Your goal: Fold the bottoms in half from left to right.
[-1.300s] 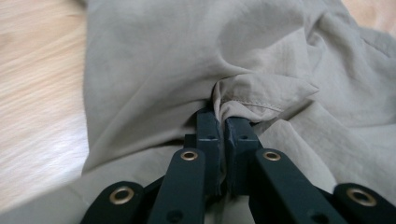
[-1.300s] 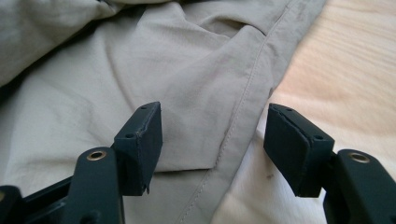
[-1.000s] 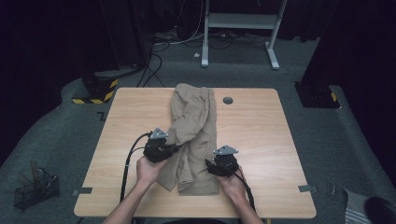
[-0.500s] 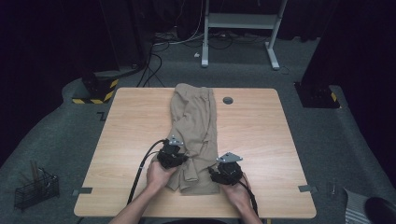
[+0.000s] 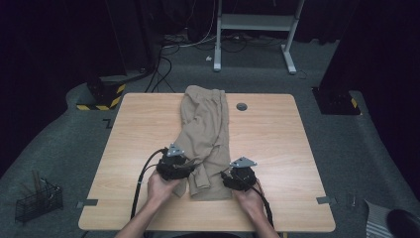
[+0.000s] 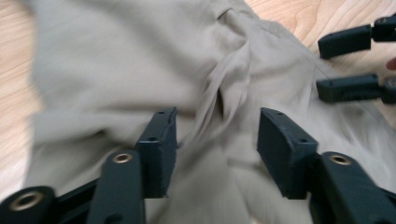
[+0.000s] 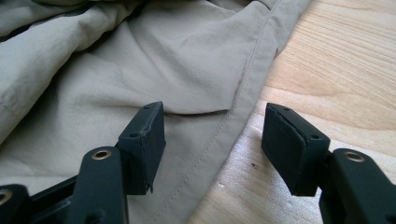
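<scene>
Beige trousers (image 5: 205, 129) lie lengthwise down the middle of the wooden table (image 5: 277, 144), waistband at the far end. My left gripper (image 5: 189, 171) rests on the near left part of the cloth. Its jaws have just been opening and now stand open (image 6: 217, 140) astride a raised fold of fabric (image 6: 224, 93) without pressing it. My right gripper (image 5: 229, 177) sits at the near right edge of the trousers. It is open (image 7: 215, 140), with the stitched hem (image 7: 243, 98) and bare wood between its jaws. The right gripper's jaws (image 6: 322, 65) also appear at the top right of the left gripper view.
A small black round grommet (image 5: 241, 106) sits in the table top beside the waistband. On the floor are a wire basket (image 5: 37, 201) at the near left, a yellow-and-black striped base (image 5: 99, 96), cables and a white desk frame (image 5: 252, 29) beyond the table.
The left gripper carried cloth to the right onto the trousers, sank, and opened its jaws off the fold. The right gripper has stayed where it was, still open.
</scene>
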A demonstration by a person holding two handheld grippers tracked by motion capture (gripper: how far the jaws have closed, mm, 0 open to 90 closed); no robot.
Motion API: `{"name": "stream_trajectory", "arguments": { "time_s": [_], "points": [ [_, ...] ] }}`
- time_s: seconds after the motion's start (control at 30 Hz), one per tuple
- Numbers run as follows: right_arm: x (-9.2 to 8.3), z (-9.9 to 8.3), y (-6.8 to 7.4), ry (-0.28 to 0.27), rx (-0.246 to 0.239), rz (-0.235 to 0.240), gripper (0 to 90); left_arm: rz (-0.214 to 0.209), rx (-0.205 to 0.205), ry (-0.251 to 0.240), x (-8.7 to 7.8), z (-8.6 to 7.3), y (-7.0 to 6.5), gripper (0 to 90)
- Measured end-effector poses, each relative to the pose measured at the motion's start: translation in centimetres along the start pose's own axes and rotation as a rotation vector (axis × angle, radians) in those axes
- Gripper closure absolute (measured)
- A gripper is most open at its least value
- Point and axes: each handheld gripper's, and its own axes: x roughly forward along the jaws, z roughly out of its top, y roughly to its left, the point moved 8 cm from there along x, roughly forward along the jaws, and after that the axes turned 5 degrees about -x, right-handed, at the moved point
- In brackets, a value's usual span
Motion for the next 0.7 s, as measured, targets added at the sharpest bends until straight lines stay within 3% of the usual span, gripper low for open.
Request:
{"name": "stream_trajectory", "arguments": {
  "time_s": [0.13, 0.3, 0.4, 0.47, 0.53, 0.57, 0.63, 0.7],
  "points": [
    [0.0, 0.0, 0.0, 0.000, 0.000, -0.003, 39.5, 0.002, -0.010, 0.034, -0.7, -2.0, 0.3, 44.5],
    [0.0, 0.0, 0.0, 0.000, 0.000, -0.007, 39.5, 0.010, -0.055, 0.078, 0.5, -3.9, 1.4, 49.8],
    [0.0, 0.0, 0.0, 0.000, 0.000, -0.007, 39.5, 0.030, -0.073, 0.058, 0.6, -3.6, 2.1, 63.5],
    [-0.1, 0.0, 0.0, 0.001, -0.001, -0.008, 39.5, 0.044, -0.062, 0.057, 0.6, -3.6, 2.5, 73.5],
    [-0.1, 0.0, 0.0, 0.001, -0.001, -0.008, 39.5, 0.036, -0.078, 0.062, 0.6, -3.6, 2.6, 82.1],
    [-0.1, 0.0, 0.0, 0.001, -0.001, -0.008, 39.5, 0.040, -0.067, 0.058, 0.6, -3.6, 2.7, 86.1],
    [-0.1, 0.0, 0.0, 0.001, 0.000, -0.008, 39.5, 0.041, -0.061, 0.035, 0.3, -3.3, 2.5, 88.5],
    [-0.1, 0.0, 0.0, 0.001, 0.000, -0.008, 39.5, 0.015, -0.057, -0.014, -0.4, -2.8, 1.9, 88.8]
  ]
}}
